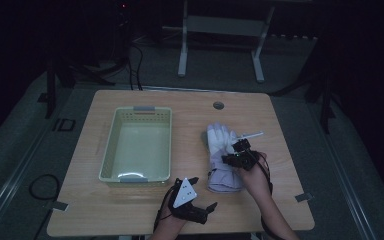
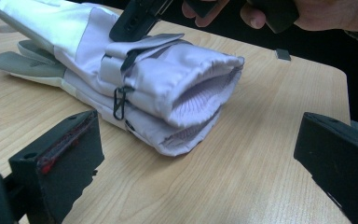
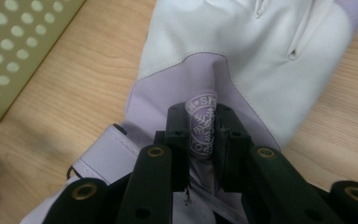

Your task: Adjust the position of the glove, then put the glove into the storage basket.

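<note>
On the right half of the wooden table (image 1: 130,210), a pair of stacked white-and-lilac ski gloves (image 1: 222,159) is seen lying beside the pale green basket (image 1: 111,150), with the right gripper (image 3: 200,135) pinched on a raised fold of fabric bearing a snowflake logo. The left gripper (image 1: 202,201) is held with jaws spread, near the ribbed cuffs and apart from them. Soft, light and padded, the gloves are judged likely to sag and separate, so both layers are best gripped together at the cuff.
</note>
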